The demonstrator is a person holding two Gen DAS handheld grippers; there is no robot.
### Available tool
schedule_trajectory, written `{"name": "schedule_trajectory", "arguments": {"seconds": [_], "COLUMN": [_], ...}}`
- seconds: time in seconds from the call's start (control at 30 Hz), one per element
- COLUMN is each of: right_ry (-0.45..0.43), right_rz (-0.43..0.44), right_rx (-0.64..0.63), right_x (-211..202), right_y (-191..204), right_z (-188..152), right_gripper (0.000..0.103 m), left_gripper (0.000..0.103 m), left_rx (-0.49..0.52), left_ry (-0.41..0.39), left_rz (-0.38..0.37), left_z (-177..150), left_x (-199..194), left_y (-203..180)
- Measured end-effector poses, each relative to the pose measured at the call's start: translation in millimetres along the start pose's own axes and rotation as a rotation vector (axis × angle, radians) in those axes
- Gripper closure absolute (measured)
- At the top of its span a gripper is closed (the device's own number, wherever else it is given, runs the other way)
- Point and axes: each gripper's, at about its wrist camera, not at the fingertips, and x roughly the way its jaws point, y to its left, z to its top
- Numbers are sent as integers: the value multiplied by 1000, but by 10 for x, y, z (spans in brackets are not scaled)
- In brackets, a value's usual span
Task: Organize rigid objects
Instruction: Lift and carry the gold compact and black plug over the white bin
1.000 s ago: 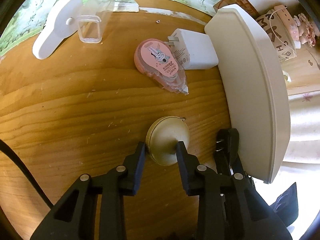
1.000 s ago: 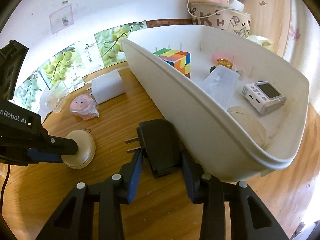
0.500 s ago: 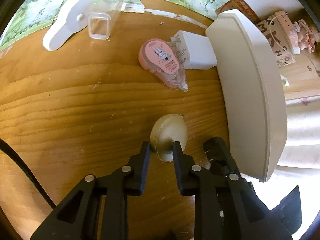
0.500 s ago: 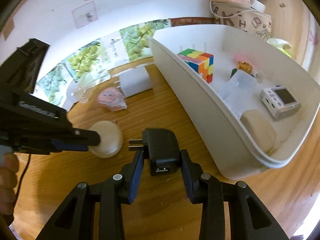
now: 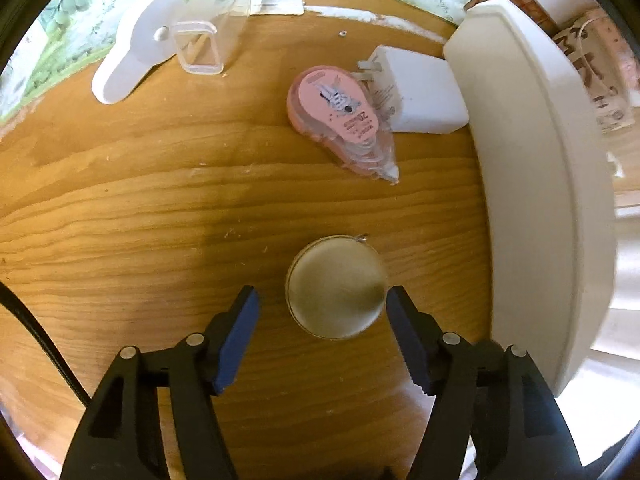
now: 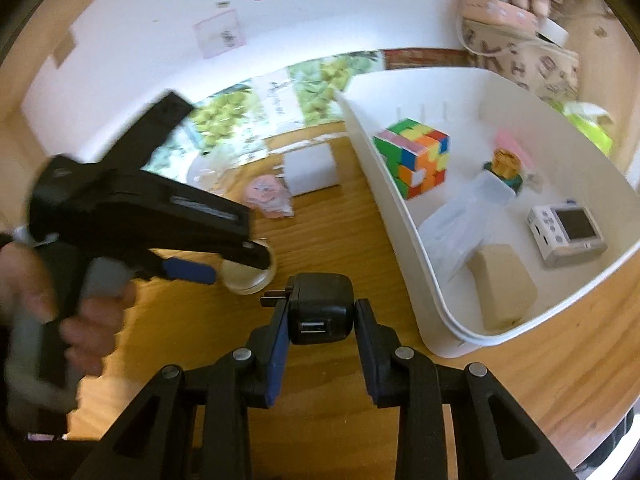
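Note:
A round beige tape measure (image 5: 336, 286) lies flat on the wooden table. My left gripper (image 5: 320, 312) is open, its fingers on either side of the disc. My right gripper (image 6: 322, 316) is shut on a black USB charger (image 6: 320, 306) and holds it above the table, left of the white bin (image 6: 400, 216). The bin holds a colour cube (image 6: 414, 156), a small white device (image 6: 566, 230), a clear box, a beige block and a small gold-topped thing. The left gripper also shows in the right wrist view (image 6: 224, 258) over the disc.
A pink correction-tape dispenser (image 5: 340, 114) and a white charger (image 5: 416, 96) lie beyond the disc, next to the bin's wall (image 5: 532, 168). A white handle-shaped item (image 5: 132, 52) and a clear plastic box (image 5: 208, 28) lie far left. Grape-print paper lines the back edge.
My left gripper has opened wide around the disc, which now lies flat. My right gripper has lifted the black charger up and away from the bin's side.

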Motion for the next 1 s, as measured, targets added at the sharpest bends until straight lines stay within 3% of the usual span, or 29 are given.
{"name": "schedule_trajectory", "arguments": {"seconds": [0.47, 0.63, 0.67, 1.0], "right_ry": [20, 18, 17, -28], "right_rz": [187, 245, 255, 328], "right_rx": [-136, -167, -173, -259], "right_x": [-420, -564, -584, -815], "right_y": [-188, -312, -332, -501], "right_z": [227, 335, 351, 506], "right_gripper": [71, 71, 71, 71], "left_gripper": [35, 39, 44, 45], "left_rx": [-53, -82, -93, -225], "left_ry": [-2, -20, -27, -9], "left_rz": [162, 207, 215, 193], "left_z": [220, 246, 253, 218], "left_x": [144, 181, 172, 143], "left_y": [-421, -586, -608, -651]}}
